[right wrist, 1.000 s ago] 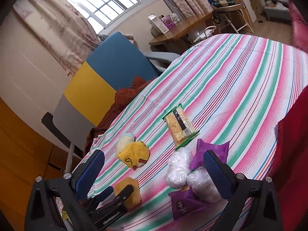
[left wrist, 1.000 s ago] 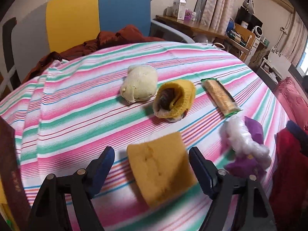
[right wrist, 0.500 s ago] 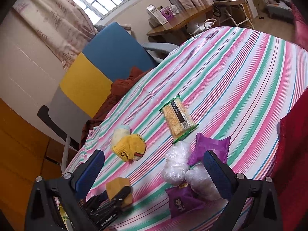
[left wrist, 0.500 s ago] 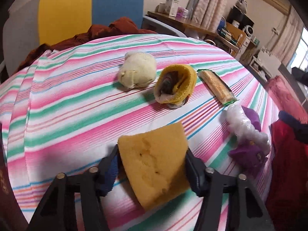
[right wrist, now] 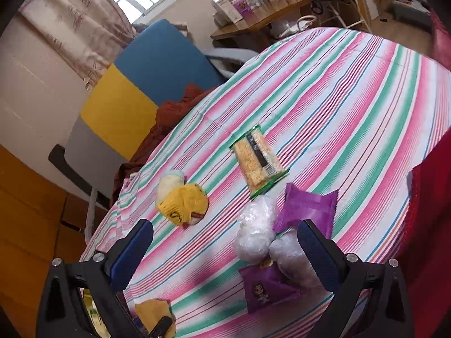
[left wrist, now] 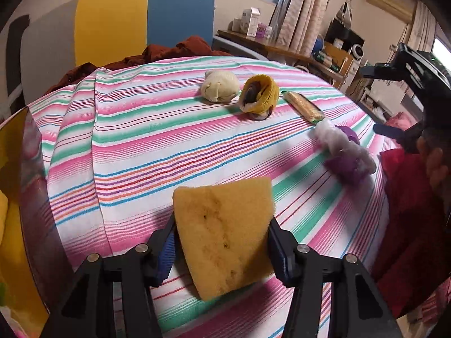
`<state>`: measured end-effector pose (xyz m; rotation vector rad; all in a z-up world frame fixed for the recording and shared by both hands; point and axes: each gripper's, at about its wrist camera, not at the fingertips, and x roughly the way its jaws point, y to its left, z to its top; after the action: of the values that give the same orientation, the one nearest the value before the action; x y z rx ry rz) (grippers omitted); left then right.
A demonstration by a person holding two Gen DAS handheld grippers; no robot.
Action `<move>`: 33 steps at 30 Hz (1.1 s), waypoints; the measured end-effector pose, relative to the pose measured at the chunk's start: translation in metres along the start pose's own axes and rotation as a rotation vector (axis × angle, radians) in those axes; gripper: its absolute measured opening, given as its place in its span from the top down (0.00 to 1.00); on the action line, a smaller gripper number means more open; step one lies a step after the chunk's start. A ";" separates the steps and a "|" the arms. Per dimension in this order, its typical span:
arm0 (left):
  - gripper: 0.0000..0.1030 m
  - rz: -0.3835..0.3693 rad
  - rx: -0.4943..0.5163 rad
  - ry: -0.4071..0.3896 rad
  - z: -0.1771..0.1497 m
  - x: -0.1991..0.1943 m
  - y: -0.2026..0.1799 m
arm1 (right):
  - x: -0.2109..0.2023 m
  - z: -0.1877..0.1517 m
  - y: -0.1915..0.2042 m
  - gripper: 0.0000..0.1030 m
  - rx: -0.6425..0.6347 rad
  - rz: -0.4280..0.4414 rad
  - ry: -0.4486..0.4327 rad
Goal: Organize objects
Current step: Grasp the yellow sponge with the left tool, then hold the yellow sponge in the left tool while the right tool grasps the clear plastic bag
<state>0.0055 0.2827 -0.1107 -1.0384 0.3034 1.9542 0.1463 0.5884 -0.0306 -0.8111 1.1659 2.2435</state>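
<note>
Yellow sponge (left wrist: 225, 239) clamped in L gripper (left wrist: 222, 249), R gripper (right wrist: 225, 249) apart, empty

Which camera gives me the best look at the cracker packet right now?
The right wrist view: the cracker packet lies face up, near mid-frame, with its label and green edge plain. The left wrist view shows it only as a far, foreshortened strip beyond the yellow sock.
</note>
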 end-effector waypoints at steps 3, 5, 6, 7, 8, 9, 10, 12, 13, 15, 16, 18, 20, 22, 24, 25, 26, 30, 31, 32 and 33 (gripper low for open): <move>0.44 0.025 0.055 -0.031 -0.004 0.004 -0.007 | 0.004 -0.001 0.004 0.00 -0.023 -0.001 0.031; 0.44 0.036 0.066 -0.050 -0.007 0.005 -0.009 | 0.011 -0.002 0.010 0.00 -0.052 -0.003 0.074; 0.44 0.039 0.072 -0.053 -0.007 0.005 -0.010 | 0.016 -0.002 0.015 0.00 -0.078 -0.014 0.097; 0.44 0.038 0.072 -0.053 -0.006 0.005 -0.011 | 0.020 -0.001 0.019 0.00 -0.102 -0.026 0.110; 0.44 0.033 0.067 -0.054 -0.006 0.005 -0.009 | 0.024 -0.001 0.024 0.00 -0.122 -0.023 0.117; 0.44 0.027 0.064 -0.058 -0.006 0.005 -0.008 | 0.030 0.000 0.029 0.00 -0.136 -0.014 0.131; 0.44 0.025 0.064 -0.061 -0.006 0.006 -0.008 | 0.039 0.000 0.031 0.00 -0.142 -0.021 0.152; 0.44 0.027 0.068 -0.064 -0.006 0.006 -0.009 | 0.056 -0.001 0.033 0.00 -0.146 -0.061 0.184; 0.44 0.026 0.068 -0.066 -0.006 0.005 -0.009 | 0.065 -0.001 0.033 0.00 -0.153 -0.075 0.207; 0.44 0.017 0.063 -0.068 -0.006 0.006 -0.008 | 0.077 -0.002 0.034 0.00 -0.180 -0.140 0.226; 0.43 0.014 0.063 -0.068 -0.006 0.007 -0.008 | 0.079 -0.003 0.033 0.00 -0.188 -0.152 0.230; 0.41 0.018 0.070 -0.069 -0.006 0.007 -0.009 | 0.085 -0.004 0.033 0.00 -0.200 -0.159 0.247; 0.39 0.024 0.086 -0.067 -0.007 0.008 -0.011 | 0.092 -0.005 0.033 0.00 -0.213 -0.185 0.267; 0.39 0.029 0.092 -0.068 -0.008 0.008 -0.012 | 0.098 -0.006 0.034 0.03 -0.228 -0.196 0.287; 0.39 0.024 0.087 -0.069 -0.008 0.007 -0.012 | 0.105 -0.009 0.035 0.22 -0.258 -0.231 0.304; 0.39 0.022 0.085 -0.070 -0.009 0.006 -0.013 | 0.108 -0.010 0.034 0.30 -0.264 -0.246 0.316; 0.38 0.023 0.085 -0.071 -0.009 0.006 -0.013 | 0.111 -0.011 0.032 0.42 -0.268 -0.262 0.329; 0.38 0.025 0.088 -0.072 -0.009 0.007 -0.013 | 0.110 -0.013 0.032 0.59 -0.287 -0.283 0.321; 0.38 0.023 0.086 -0.073 -0.009 0.007 -0.013 | 0.109 -0.013 0.033 0.63 -0.288 -0.276 0.318; 0.38 0.022 0.085 -0.073 -0.008 0.007 -0.012 | 0.107 -0.013 0.035 0.63 -0.289 -0.255 0.317; 0.38 0.022 0.085 -0.073 -0.009 0.007 -0.012 | 0.106 -0.014 0.037 0.63 -0.295 -0.228 0.319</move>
<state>0.0180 0.2892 -0.1195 -0.9104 0.3557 1.9760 0.0508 0.5722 -0.0897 -1.3866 0.8268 2.1733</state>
